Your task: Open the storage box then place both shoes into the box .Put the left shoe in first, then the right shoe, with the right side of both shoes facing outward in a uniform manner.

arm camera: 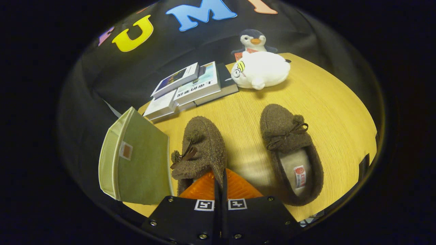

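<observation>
two brown shoes lie on the table [327,102], the claw [220,178] clamped on the left shoe [201,146] beside the box [139,160], right shoe [289,149] apart.

hand-held gripper [220,177] pinching left shoe [201,146]

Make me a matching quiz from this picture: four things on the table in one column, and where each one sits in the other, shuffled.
Things:
1. green storage box
2. shoe gripped by the claw
3. stack of books
4. white plush

Places:
A. in front of the penguin toy
B. between the box and the other shoe
C. beyond the box, beside the plush
D. left of both shoes

Pairs: 1-D, 2-B, 3-C, 4-A

The claw is shut on the nearer shoe's heel.
</observation>
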Demonstrator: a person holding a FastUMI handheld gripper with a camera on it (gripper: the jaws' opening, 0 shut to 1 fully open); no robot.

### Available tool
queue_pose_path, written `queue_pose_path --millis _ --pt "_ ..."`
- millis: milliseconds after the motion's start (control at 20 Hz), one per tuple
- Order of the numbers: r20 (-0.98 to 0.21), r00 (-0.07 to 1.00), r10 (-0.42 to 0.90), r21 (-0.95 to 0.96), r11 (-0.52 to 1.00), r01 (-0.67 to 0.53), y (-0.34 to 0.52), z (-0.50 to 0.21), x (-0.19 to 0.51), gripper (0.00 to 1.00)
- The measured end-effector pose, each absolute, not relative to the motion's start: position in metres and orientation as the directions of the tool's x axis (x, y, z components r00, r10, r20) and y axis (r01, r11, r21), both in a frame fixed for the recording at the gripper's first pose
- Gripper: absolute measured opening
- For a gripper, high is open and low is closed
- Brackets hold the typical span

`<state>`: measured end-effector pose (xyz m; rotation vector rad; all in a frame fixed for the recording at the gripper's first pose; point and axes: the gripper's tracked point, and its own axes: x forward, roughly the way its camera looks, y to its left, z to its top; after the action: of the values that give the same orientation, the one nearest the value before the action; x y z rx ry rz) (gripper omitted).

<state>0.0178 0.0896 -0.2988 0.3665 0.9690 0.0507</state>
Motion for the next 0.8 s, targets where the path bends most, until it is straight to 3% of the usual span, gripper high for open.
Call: queue_pose_path --millis 450,800 --pt "-0.703 0.655 0.278 0.432 0.898 0.082 0.147 -0.202 0.04 0.0" --pt "-0.662 0.673 0.332 0.471 0.882 0.028 0.217 -0.167 0.054 0.0"
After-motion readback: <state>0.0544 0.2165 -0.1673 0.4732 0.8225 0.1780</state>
